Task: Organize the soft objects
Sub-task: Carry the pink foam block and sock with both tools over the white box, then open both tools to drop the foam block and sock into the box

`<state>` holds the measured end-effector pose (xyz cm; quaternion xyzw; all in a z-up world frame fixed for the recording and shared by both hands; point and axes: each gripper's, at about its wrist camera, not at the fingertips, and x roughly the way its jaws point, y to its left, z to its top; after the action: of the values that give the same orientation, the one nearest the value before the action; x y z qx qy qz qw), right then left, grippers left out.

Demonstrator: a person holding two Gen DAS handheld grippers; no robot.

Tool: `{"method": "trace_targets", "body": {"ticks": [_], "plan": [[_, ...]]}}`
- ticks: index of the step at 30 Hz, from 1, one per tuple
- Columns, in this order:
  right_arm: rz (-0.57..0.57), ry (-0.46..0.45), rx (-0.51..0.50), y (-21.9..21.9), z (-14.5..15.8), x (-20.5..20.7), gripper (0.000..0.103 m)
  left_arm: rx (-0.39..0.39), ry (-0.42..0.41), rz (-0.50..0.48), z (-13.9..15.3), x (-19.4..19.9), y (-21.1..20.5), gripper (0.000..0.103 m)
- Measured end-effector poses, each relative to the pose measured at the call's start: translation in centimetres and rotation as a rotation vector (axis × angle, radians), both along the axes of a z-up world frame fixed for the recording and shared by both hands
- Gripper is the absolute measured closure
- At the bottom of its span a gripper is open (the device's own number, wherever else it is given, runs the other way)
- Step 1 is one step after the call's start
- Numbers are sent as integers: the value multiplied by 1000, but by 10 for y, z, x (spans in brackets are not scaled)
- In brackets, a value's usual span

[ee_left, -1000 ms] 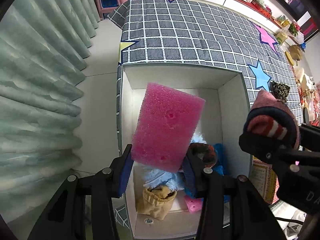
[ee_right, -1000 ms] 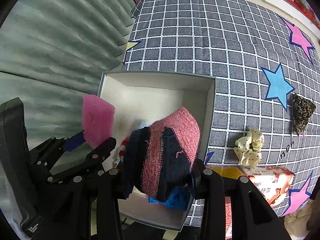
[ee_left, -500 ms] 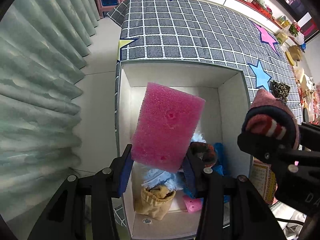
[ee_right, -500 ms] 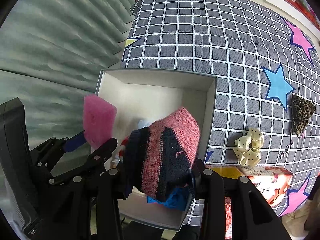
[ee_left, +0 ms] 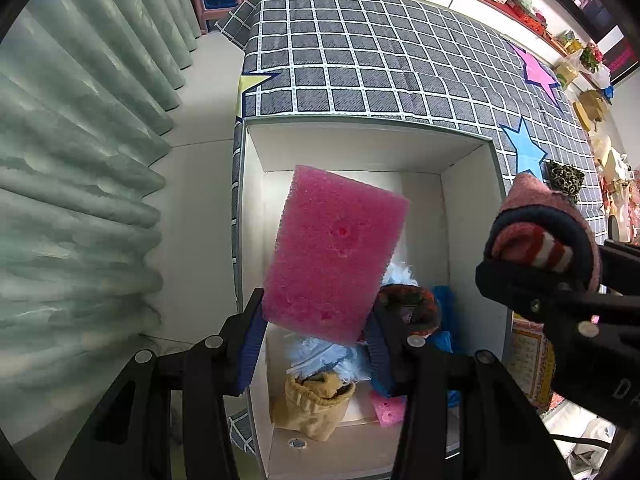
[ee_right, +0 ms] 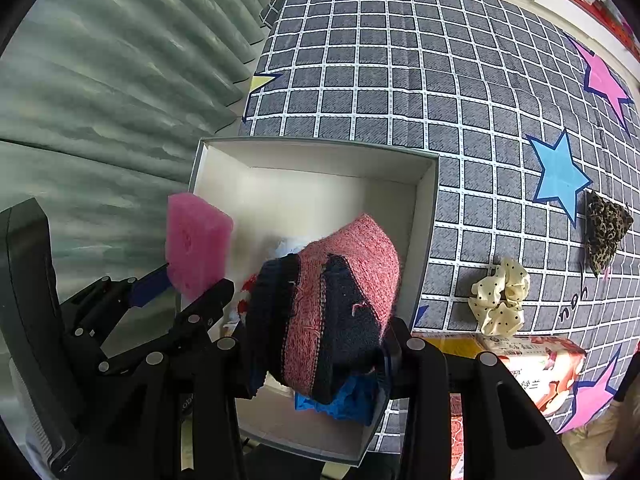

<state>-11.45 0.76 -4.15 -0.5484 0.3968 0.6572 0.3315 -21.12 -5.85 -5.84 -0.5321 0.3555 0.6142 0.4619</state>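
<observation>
My left gripper [ee_left: 316,330] is shut on a pink sponge [ee_left: 334,252] and holds it above the open white box [ee_left: 360,148]. The sponge also shows in the right wrist view [ee_right: 196,244]. My right gripper [ee_right: 320,344] is shut on a rolled pink and navy knitted sock [ee_right: 332,308], held over the box's near right part [ee_right: 428,216]; the sock shows in the left wrist view [ee_left: 544,228]. In the box lie a tan sock [ee_left: 316,404], light blue fluff [ee_left: 328,356], a blue cloth [ee_right: 344,400] and a small pink piece [ee_left: 386,410].
The box stands at the left end of a grey checked table with coloured stars [ee_right: 420,80]. On the cloth to the right lie a cream dotted scrunchie [ee_right: 500,296], a leopard-print item [ee_right: 606,232] and a tissue pack [ee_right: 536,368]. Green curtains [ee_left: 80,160] hang on the left.
Both grippers have drifted slightly towards the near side of the box, still holding the sponge and the sock. Nothing was let go.
</observation>
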Motion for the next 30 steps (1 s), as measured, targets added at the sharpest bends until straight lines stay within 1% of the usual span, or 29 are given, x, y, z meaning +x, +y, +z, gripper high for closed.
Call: {"method": "trace_targets", "body": {"ticks": [8, 17, 18, 19, 20, 21, 22, 23, 26, 27, 28, 29, 30], "plan": [[1, -6, -4, 1, -4, 2, 60, -5, -1, 16, -2, 1, 1, 52], [-12, -2, 8, 3, -1, 3, 60, -3, -8, 10, -2, 4, 2, 51], [-14, 4, 7, 3, -1, 3, 59, -5, -10, 8, -2, 5, 2, 49], [-16, 13, 0, 3, -1, 3, 55, -8, -13, 7, -2, 5, 2, 41], [-24, 20, -8, 3, -1, 2, 52, -11, -17, 7, -3, 6, 2, 36], [-35, 24, -18, 4, -1, 2, 37, -15, -22, 7, -4, 6, 2, 25], [-53, 27, -25, 5, -2, 4, 21, -23, -26, 8, -4, 7, 2, 20], [-73, 36, -25, 6, -1, 6, 17, -30, -28, 9, -5, 7, 1, 20], [-112, 32, -25, 9, -1, 14, 16, -50, -9, 23, -8, 8, 0, 19], [-119, 25, -26, 9, -2, 16, 16, -55, -8, 34, -8, 8, -1, 16], [-129, 21, -28, 9, -2, 20, 16, -57, -19, 49, -8, 6, -1, 10], [-140, 21, -29, 9, -2, 23, 16, -57, -31, 61, -8, 4, -2, 7], [-152, 24, -28, 9, -1, 26, 16, -50, -55, 77, -7, 2, -2, 0]]}}
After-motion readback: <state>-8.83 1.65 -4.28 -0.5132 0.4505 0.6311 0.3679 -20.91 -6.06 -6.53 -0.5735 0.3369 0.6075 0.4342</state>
